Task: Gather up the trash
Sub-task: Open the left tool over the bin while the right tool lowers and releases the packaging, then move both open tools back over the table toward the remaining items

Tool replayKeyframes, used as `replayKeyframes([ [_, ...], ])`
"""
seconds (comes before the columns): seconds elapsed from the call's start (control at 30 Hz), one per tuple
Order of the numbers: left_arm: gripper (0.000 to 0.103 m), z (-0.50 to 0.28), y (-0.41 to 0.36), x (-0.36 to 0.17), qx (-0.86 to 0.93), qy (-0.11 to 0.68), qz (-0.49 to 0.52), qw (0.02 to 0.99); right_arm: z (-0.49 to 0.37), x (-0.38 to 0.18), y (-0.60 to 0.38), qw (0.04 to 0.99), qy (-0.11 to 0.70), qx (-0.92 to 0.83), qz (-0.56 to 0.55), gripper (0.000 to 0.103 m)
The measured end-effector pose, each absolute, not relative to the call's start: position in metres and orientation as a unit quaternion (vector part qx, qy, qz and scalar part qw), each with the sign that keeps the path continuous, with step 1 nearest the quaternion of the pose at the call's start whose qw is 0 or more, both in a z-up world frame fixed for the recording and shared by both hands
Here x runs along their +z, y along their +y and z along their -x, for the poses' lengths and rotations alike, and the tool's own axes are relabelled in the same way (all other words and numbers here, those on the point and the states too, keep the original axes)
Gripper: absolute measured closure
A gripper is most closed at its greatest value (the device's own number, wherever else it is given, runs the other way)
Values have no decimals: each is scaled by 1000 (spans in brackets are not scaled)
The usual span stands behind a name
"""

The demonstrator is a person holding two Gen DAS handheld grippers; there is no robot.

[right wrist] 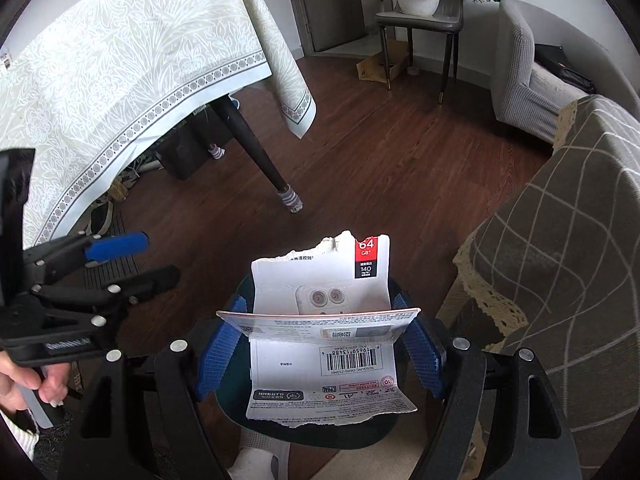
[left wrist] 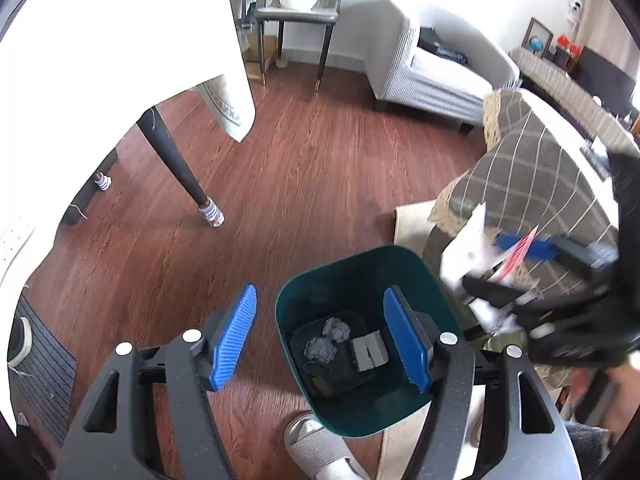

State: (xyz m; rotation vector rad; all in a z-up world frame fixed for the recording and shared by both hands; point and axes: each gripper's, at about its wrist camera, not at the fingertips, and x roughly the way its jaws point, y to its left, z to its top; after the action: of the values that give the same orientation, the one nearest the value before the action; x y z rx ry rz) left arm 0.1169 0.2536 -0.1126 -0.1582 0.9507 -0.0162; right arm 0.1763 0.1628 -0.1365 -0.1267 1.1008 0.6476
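Note:
A dark green trash bin (left wrist: 360,412) stands on the wood floor below me, holding two crumpled grey paper balls (left wrist: 320,349) and a grey box (left wrist: 370,353). My left gripper (left wrist: 320,338) is open and empty above the bin's left rim. My right gripper (right wrist: 320,350) is shut on a torn white memory-card package (right wrist: 324,304) with a red "64 GB" corner, held above the bin (right wrist: 320,432). In the left wrist view the right gripper (left wrist: 516,280) and package (left wrist: 468,248) show blurred at the right of the bin. The left gripper (right wrist: 120,256) shows at the left in the right wrist view.
A table with a white patterned cloth (right wrist: 120,80) and a dark leg (left wrist: 176,160) stands to the left. A sofa with a grey checked throw (left wrist: 532,184) is right of the bin. A white armchair (left wrist: 432,68) and a chair with a plant (left wrist: 304,4) stand behind. My slippered foot (left wrist: 316,448) is beside the bin.

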Motion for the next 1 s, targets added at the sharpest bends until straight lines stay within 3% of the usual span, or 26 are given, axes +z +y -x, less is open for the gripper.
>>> replayKeyframes([
  [0.27, 28, -111, 260, -80, -10, 412, 105, 905, -171, -186, 180, 767, 561, 297, 91, 26],
  [0.33, 30, -110, 258, -77, -15, 407, 107, 907, -169, -195, 183, 761, 569, 297, 98, 26],
  [0.5, 52, -110, 254, -68, -27, 397, 108, 911, -163, -210, 184, 749, 583, 292, 116, 25],
  [0.6, 59, -108, 250, -63, -37, 392, 111, 912, -159, -217, 186, 741, 591, 290, 131, 22],
  [0.8, 62, -107, 239, -48, -50, 375, 110, 919, -154, -214, 178, 744, 584, 294, 135, 13],
  [1.0, 62, -104, 227, -34, -57, 359, 110, 925, -150, -203, 169, 747, 577, 303, 128, 13],
])
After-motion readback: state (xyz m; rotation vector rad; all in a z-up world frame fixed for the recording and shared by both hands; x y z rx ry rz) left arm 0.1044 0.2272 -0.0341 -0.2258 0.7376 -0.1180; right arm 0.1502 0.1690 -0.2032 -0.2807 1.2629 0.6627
